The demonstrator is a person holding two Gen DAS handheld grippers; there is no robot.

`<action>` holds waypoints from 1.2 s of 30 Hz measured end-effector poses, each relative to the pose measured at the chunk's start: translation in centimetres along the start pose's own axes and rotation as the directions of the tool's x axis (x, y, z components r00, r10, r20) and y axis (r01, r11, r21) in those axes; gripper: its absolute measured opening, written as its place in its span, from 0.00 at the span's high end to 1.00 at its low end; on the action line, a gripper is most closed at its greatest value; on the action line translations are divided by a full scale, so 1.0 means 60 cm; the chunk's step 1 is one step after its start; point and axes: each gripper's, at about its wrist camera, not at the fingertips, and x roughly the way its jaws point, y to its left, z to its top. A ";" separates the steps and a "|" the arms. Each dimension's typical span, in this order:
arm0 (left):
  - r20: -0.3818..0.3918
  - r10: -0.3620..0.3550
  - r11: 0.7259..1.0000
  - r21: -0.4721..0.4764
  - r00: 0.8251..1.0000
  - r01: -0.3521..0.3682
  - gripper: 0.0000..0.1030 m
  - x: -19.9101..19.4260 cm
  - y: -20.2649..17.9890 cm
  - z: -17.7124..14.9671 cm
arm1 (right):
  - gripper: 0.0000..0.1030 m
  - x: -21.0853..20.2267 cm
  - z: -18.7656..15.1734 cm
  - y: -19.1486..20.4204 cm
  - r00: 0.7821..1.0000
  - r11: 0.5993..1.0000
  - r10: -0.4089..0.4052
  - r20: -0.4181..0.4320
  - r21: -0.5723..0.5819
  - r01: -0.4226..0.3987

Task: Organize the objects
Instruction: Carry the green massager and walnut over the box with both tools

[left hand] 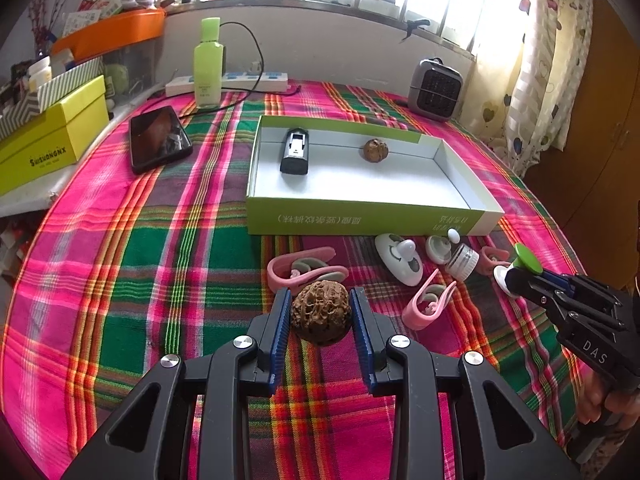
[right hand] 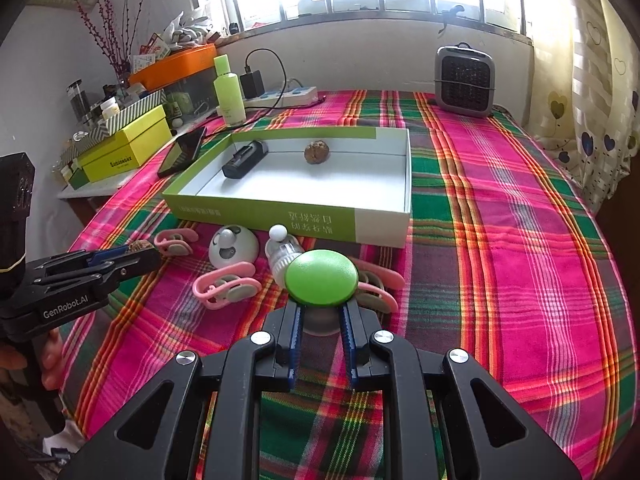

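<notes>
In the lower centre of the left wrist view we see our left gripper (left hand: 321, 316) pinching a wrinkled brown walnut (left hand: 321, 312) between its blue pads, held over the plaid tablecloth (left hand: 140, 264). In the lower centre of the right wrist view our right gripper (right hand: 320, 320) clamps the white base of a green-capped knob (right hand: 321, 277), its round green top facing the camera. Just above the walnut lies a pink clip (left hand: 304, 268), with a second pink clip (left hand: 426, 300) to its right. Further right sit a white oval case (left hand: 400, 258) and a small ribbed bottle (left hand: 462, 260) on its side. Above these, at mid-frame, stands the green-and-white box (left hand: 360, 216); inside it a black lighter-like device (left hand: 295, 151) lies toward the left and another walnut (left hand: 376, 150) rests against the far wall. In the upper left of the frame we find a dark phone (left hand: 159, 138), a green bottle (left hand: 208, 66) and a white power strip (left hand: 228, 82); a small heater (left hand: 435, 90) sits at upper right.
</notes>
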 end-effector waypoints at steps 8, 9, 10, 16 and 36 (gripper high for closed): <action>0.028 -0.015 1.000 0.010 0.999 0.015 0.73 -0.002 -0.008 0.025 | 0.82 -0.002 0.027 0.005 1.000 1.000 0.013 0.028 -0.008 -0.013; 0.033 -0.016 1.000 0.012 0.999 0.016 0.73 -0.002 -0.009 0.031 | 0.82 -0.002 0.033 0.005 0.999 1.000 0.014 0.033 -0.011 -0.014; 0.036 -0.017 1.000 0.013 0.999 0.017 0.73 -0.002 -0.009 0.034 | 0.82 -0.001 0.036 0.006 0.999 1.000 0.014 0.035 -0.013 -0.013; 0.057 -0.018 0.999 0.027 0.998 0.017 0.73 0.006 -0.013 0.067 | 0.82 0.007 0.063 0.004 0.999 1.000 0.019 0.048 -0.015 -0.018; 0.033 0.000 0.999 0.040 0.999 -0.001 0.73 0.094 -0.015 0.155 | 0.82 0.085 0.142 -0.019 1.000 1.000 0.007 0.017 -0.007 -0.007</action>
